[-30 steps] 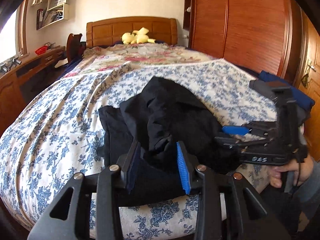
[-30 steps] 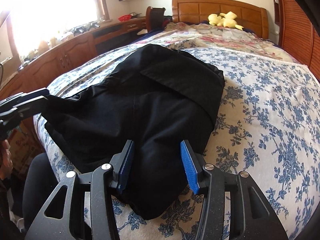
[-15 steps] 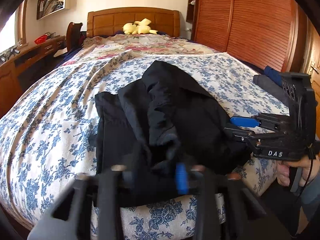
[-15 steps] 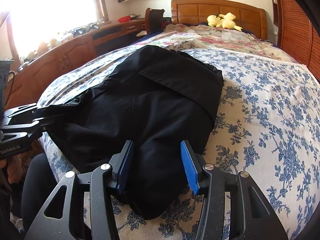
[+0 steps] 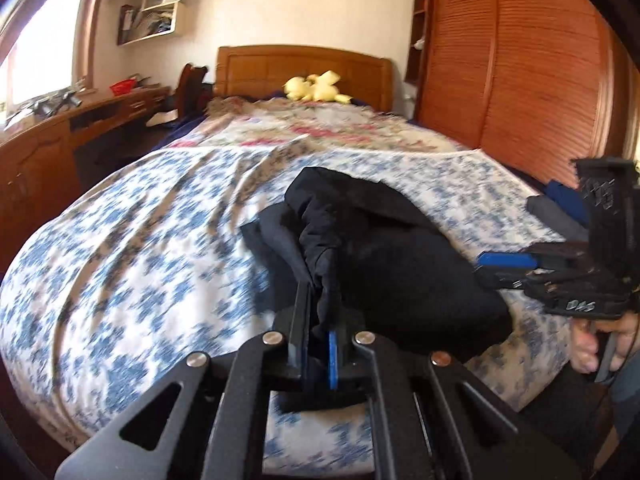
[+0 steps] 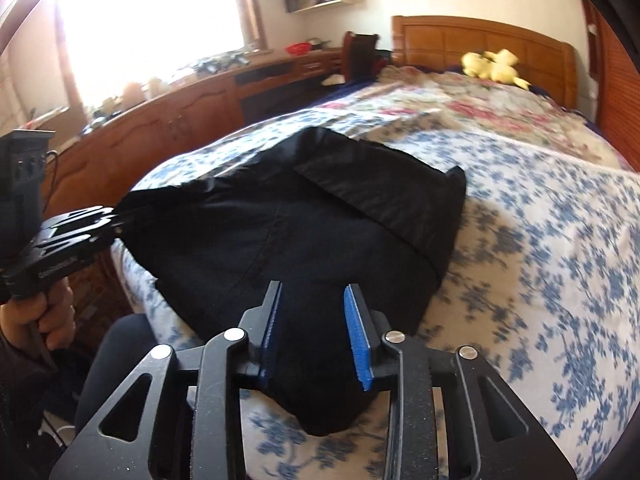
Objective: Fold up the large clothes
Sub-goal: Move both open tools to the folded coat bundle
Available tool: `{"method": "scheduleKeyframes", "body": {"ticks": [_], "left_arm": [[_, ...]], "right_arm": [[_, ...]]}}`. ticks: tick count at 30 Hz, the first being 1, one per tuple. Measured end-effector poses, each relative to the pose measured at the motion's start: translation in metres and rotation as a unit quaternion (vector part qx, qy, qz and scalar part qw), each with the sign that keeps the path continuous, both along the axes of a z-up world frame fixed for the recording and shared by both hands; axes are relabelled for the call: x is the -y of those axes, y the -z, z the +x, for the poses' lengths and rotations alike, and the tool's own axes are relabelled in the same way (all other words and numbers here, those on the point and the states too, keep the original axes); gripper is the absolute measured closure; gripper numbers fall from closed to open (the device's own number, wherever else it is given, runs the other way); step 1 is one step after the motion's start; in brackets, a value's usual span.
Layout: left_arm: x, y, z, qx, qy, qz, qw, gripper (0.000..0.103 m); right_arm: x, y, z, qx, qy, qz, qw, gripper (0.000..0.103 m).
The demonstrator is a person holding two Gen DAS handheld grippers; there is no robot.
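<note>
A large black garment (image 5: 384,252) lies bunched near the foot of the bed on the blue-flowered bedspread (image 5: 140,248); it also shows in the right wrist view (image 6: 304,232). My left gripper (image 5: 318,312) is shut on a bunched fold at the garment's near edge and pulls it taut; it shows at the left of the right wrist view (image 6: 114,220). My right gripper (image 6: 314,320) is open with the garment's near end between its blue pads, not pinched; it shows at the right of the left wrist view (image 5: 492,266).
A wooden headboard (image 5: 300,68) with a yellow plush toy (image 5: 316,88) is at the far end. A wooden desk and cabinets (image 6: 168,128) run along the left side. A slatted wardrobe (image 5: 520,72) stands at the right. Dark folded clothes (image 5: 556,208) lie at the bed's right edge.
My left gripper has shut on the garment's near fold and pulled it up and left, stretching the cloth. My right gripper has stayed open over the garment's near end.
</note>
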State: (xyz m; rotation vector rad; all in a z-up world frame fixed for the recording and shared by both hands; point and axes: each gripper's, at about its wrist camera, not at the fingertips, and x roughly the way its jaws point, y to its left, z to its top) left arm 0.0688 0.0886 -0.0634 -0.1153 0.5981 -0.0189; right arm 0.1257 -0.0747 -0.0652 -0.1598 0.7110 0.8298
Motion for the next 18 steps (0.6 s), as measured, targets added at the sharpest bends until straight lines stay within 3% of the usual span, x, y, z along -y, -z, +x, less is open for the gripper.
{"method": "scheduleKeyframes", "body": {"ticks": [6,10,18], "left_arm": [[-0.013,0.036,-0.005,-0.037,-0.008,-0.009,0.9992,0.098],[-0.009,0.042,-0.006,-0.039,-0.011,0.002,0.9992,0.095],[-0.014,0.036,-0.006,-0.042,-0.027,-0.007,0.9987,0.088]], "right_arm": [[-0.024,0.023,-0.004,-0.013,-0.027,-0.041,0.999,0.074],[-0.025,0.044,-0.003,-0.019,-0.037,-0.060,0.997,0.074],[-0.007,0.024,0.013,0.005,-0.041,-0.049,0.998,0.073]]}}
